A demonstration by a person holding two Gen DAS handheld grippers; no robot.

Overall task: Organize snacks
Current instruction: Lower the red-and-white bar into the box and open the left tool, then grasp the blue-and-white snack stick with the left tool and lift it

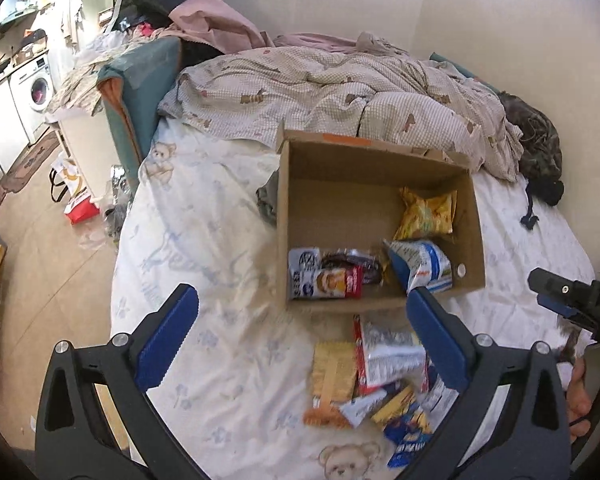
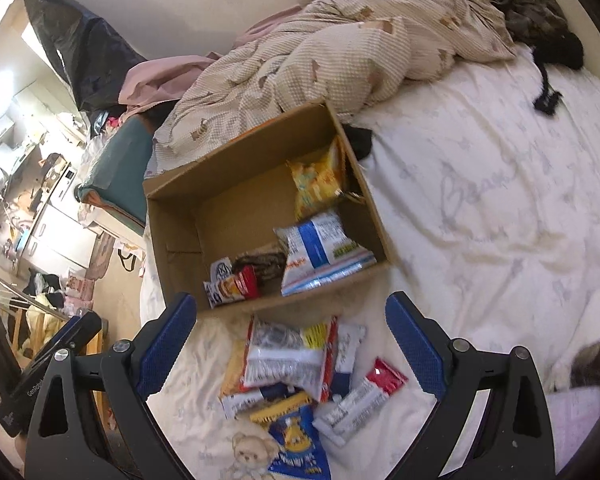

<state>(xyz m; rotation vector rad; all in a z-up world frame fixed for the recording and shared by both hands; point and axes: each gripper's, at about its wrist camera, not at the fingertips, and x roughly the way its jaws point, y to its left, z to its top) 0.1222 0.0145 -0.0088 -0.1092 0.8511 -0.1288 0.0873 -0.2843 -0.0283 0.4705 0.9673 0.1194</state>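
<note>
Box [image 2: 172, 216] open on bed, partly filled; both grippers [image 1: 300, 332] [image 2: 290, 334] spread, empty, above loose snacks [image 2: 296, 364] awaiting pickup.

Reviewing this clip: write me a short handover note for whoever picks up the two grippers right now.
Left gripper: open, empty, above the bed.
Right gripper: open, empty, over the loose snack pile.
Cardboard box sits on the bed sheet, open on top.
Done: a yellow bag, a blue and white bag and a few small packets are in the box.
Left: move the pile of packets lying on the sheet in front of the box into it.
</note>
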